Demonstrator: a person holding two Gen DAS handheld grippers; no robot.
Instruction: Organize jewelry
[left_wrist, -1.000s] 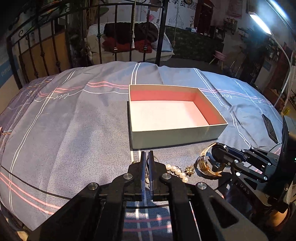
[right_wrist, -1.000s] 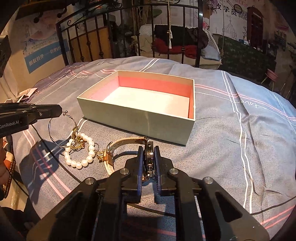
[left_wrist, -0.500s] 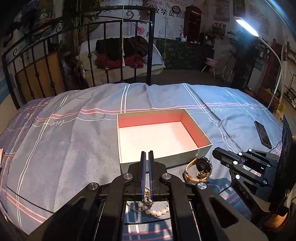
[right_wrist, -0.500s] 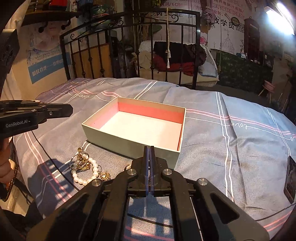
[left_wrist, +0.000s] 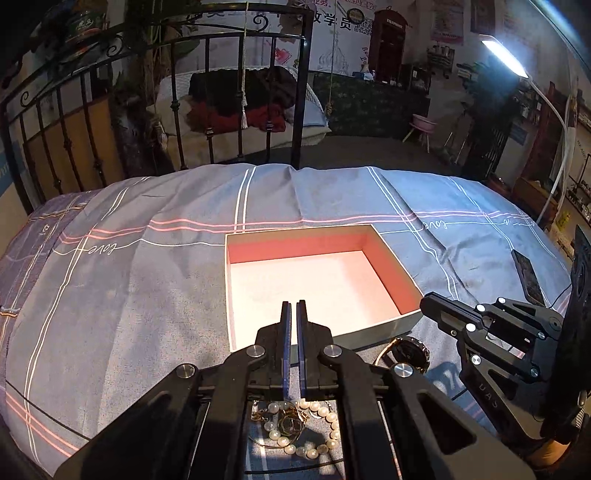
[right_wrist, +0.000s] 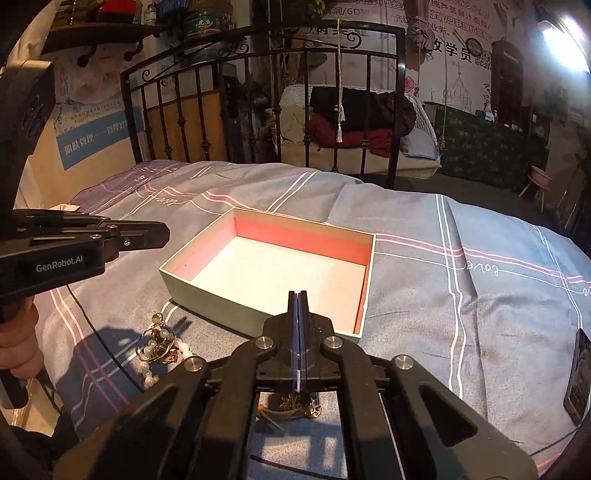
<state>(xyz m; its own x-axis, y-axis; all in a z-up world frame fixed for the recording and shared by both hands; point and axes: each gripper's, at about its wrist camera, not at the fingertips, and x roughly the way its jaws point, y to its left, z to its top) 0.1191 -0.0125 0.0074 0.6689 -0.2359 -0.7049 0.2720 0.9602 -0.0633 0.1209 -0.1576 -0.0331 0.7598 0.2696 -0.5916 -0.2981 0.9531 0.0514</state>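
Note:
An open cardboard box (left_wrist: 384, 325) with a pink lining and white floor lies empty on the bed; it also shows in the right wrist view (right_wrist: 207, 291). My left gripper (left_wrist: 293, 306) is shut and empty, raised over the box's near wall. A pearl bracelet with gold hoops (left_wrist: 295, 428) lies on the cover below it and shows in the right wrist view (right_wrist: 159, 347). A gold watch (left_wrist: 406, 354) lies by the box's near right corner. My right gripper (right_wrist: 297, 295) is shut and empty, raised above the watch (right_wrist: 295, 408).
The bed has a grey-blue striped cover (left_wrist: 147, 280). A black iron bed frame (left_wrist: 177, 122) stands at the far end. A dark phone (left_wrist: 528, 277) lies on the cover at the right, also in the right wrist view (right_wrist: 578, 376). A black cable (right_wrist: 103, 343) crosses the left.
Both grippers have lifted up and back from the jewelry. The right gripper let go of the watch, which stays on the cover, and shut empty. The jewelry now lies beneath the gripper bodies.

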